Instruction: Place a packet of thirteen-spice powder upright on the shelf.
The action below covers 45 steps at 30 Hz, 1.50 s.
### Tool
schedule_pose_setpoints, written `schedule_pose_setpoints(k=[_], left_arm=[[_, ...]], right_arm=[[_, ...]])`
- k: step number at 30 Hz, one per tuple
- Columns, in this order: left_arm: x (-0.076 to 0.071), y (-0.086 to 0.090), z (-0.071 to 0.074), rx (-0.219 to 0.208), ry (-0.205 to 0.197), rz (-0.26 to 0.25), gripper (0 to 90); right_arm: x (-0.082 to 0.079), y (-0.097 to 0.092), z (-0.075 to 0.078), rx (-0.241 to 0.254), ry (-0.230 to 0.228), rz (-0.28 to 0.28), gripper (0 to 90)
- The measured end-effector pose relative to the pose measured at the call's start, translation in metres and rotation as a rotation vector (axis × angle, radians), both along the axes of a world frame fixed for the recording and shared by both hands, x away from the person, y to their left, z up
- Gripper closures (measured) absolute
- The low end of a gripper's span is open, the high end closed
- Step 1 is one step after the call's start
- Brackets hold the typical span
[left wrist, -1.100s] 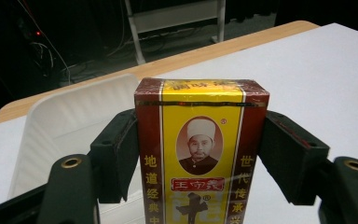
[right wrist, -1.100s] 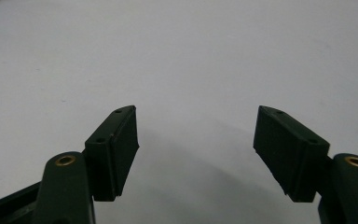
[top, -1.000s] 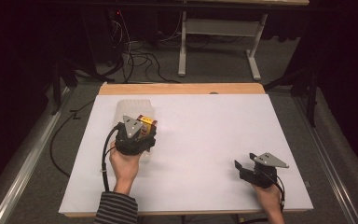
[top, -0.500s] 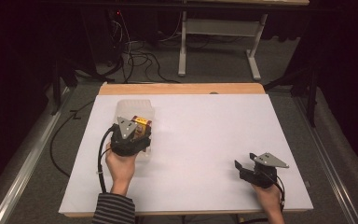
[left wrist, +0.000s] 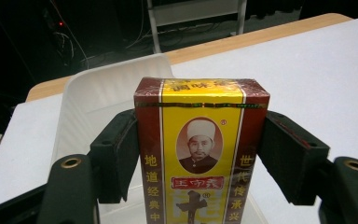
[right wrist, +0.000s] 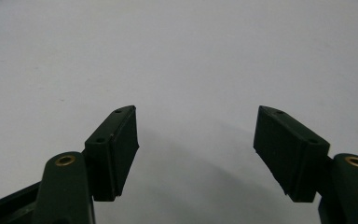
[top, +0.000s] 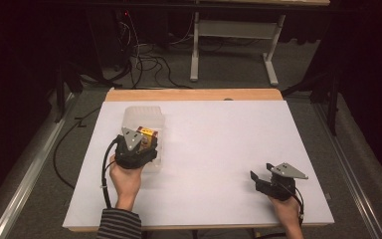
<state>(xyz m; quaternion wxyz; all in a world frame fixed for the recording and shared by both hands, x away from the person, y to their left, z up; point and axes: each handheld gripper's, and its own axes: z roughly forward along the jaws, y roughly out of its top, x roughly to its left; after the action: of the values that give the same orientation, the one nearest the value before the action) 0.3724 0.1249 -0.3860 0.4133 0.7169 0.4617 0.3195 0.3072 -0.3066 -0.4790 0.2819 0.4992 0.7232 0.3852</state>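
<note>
Left gripper view: left gripper (left wrist: 200, 154) pinches box (left wrist: 200, 154) above plastic tub (left wrist: 102, 88).
Right gripper (right wrist: 196, 149): jaws spread, nothing held, over table (right wrist: 191, 56).

I see my left gripper (top: 138, 141) and right gripper (top: 265, 180) as black bodies with grey three-cornered plates, brass screws, black cables, plus a striped sleeve (top: 121, 224) on my left arm.

On the table (top: 219, 149), the bin (top: 144, 119) sits toward ten o'clock with the box (top: 147, 135) over its near end, the left gripper (top: 138, 142) behind it, and the right gripper (top: 263, 180) well apart at four o'clock.
</note>
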Motion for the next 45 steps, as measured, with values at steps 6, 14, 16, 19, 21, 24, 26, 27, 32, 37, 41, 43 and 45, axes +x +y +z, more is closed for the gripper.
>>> schedule_pose_setpoints(k=[6,14,16,19,21,24,26,27,32,37,41,43,45], left_arm=[[-0.003,0.006,-0.004,-0.002,0.006,0.011,32.6],[-0.006,0.011,-0.009,-0.007,0.02,0.022,32.6],[-0.006,0.011,-0.01,-0.007,0.021,0.021,32.5],[-0.008,0.012,-0.012,-0.004,0.025,0.023,32.5],[-0.009,0.012,-0.013,-0.006,0.026,0.026,32.5],[-0.009,0.013,-0.015,-0.008,0.031,0.029,32.5],[-0.01,0.014,-0.016,-0.009,0.034,0.031,32.6],[-0.01,0.014,-0.017,-0.008,0.036,0.029,32.5],[-0.011,0.015,-0.019,-0.008,0.04,0.033,32.5],[-0.012,0.015,-0.022,-0.006,0.047,0.034,32.5],[-0.013,0.016,-0.024,-0.009,0.052,0.037,32.5],[-0.013,0.017,-0.025,-0.006,0.054,0.038,32.4],[-0.014,0.017,-0.026,-0.009,0.051,0.042,32.4]], right_arm=[[0.0,0.0,0.0,0.001,0.005,0.0,31.1],[0.0,0.0,0.0,-0.001,0.006,0.001,31.1],[0.0,0.001,0.0,-0.002,0.005,-0.001,31.1],[0.0,0.0,0.0,-0.001,0.005,0.0,31.1],[0.0,0.001,0.0,0.0,0.004,0.001,31.1],[0.0,0.001,0.0,-0.001,0.004,0.001,31.0],[0.0,0.0,0.0,0.0,0.006,0.001,31.0],[0.0,0.0,0.0,-0.001,0.006,0.001,31.0],[0.0,0.001,0.0,-0.002,0.004,0.0,31.0],[0.0,0.0,0.0,0.0,0.005,0.002,31.0],[0.0,0.0,0.0,-0.004,-0.001,0.003,31.0],[0.0,0.0,0.0,-0.001,0.004,0.001,31.0],[0.0,0.0,0.0,-0.002,0.003,0.003,31.0]])
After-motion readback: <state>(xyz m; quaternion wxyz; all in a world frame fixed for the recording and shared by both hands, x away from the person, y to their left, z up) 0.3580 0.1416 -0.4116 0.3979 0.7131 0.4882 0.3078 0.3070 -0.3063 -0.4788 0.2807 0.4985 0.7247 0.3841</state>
